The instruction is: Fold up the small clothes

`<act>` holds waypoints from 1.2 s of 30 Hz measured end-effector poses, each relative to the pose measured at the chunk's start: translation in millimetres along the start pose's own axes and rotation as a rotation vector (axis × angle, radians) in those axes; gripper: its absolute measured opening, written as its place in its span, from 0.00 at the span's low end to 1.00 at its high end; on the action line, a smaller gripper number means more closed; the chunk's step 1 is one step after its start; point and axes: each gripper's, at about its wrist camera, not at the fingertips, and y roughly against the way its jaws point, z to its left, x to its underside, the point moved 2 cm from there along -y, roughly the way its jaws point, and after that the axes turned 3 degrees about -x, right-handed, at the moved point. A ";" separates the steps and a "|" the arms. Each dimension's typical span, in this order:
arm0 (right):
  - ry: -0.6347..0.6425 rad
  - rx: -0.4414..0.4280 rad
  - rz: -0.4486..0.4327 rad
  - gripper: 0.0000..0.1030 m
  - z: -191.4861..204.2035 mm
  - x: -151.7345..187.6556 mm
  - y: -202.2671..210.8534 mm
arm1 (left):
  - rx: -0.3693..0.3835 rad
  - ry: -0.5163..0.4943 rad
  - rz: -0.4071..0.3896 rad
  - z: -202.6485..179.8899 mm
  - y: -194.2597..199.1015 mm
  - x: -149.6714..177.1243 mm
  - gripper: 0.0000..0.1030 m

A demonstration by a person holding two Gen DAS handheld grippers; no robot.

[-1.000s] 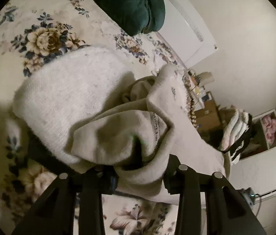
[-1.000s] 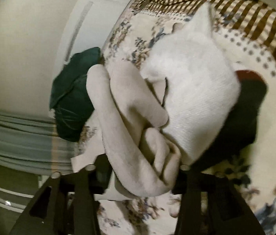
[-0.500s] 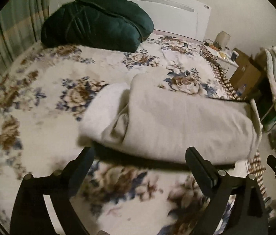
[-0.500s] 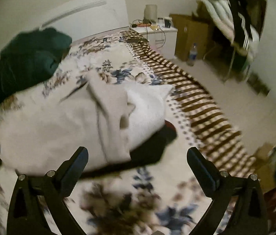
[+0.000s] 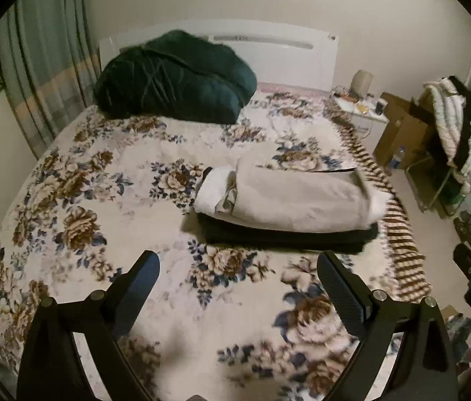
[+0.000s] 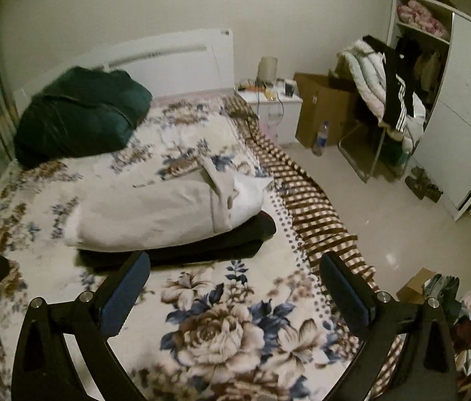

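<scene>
A folded beige and white garment lies on top of a folded black garment, stacked on the floral bedspread. My left gripper hangs open well above the bed, short of the stack, with nothing between its fingers. My right gripper is also open and empty, raised above the near edge of the stack. A piece of the other gripper shows at the right edge of the left wrist view and at the left edge of the right wrist view.
A dark green pillow sits by the white headboard. A brown striped blanket hangs over the bed's right side. A nightstand, cardboard box, clothes chair and wardrobe stand on the right.
Both grippers let go of the beige garment, opened wide, and drew back and up. The garment now rests folded on the black one, and the whole bed has come into view.
</scene>
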 end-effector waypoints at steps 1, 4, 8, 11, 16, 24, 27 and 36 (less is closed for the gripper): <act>0.006 -0.004 -0.016 1.00 -1.4 0.8 23.5 | -0.001 -0.005 -0.010 -0.5 16.3 2.2 0.93; 0.021 -0.021 -0.047 1.00 -6.6 4.7 85.7 | 0.008 -0.020 -0.047 -4.9 72.0 11.8 0.93; 0.042 -0.048 -0.096 1.00 -18.1 9.8 167.8 | 0.009 -0.037 -0.085 -11.5 130.0 26.4 0.93; 0.061 -0.068 -0.129 1.00 -30.5 16.6 222.6 | 0.009 -0.033 -0.106 -16.0 168.0 39.9 0.93; 0.082 -0.104 -0.157 1.00 -53.7 32.1 299.8 | 0.003 0.004 -0.128 -20.1 220.6 60.2 0.93; 0.096 -0.129 -0.203 1.00 -82.1 49.0 382.2 | -0.003 0.014 -0.158 -27.7 270.5 83.3 0.93; 0.099 -0.130 -0.204 1.00 -84.5 50.5 392.8 | -0.001 0.006 -0.169 -29.2 281.7 88.2 0.93; 0.079 -0.132 -0.194 1.00 -88.9 53.1 404.4 | -0.019 -0.018 -0.185 -31.1 291.8 92.3 1.00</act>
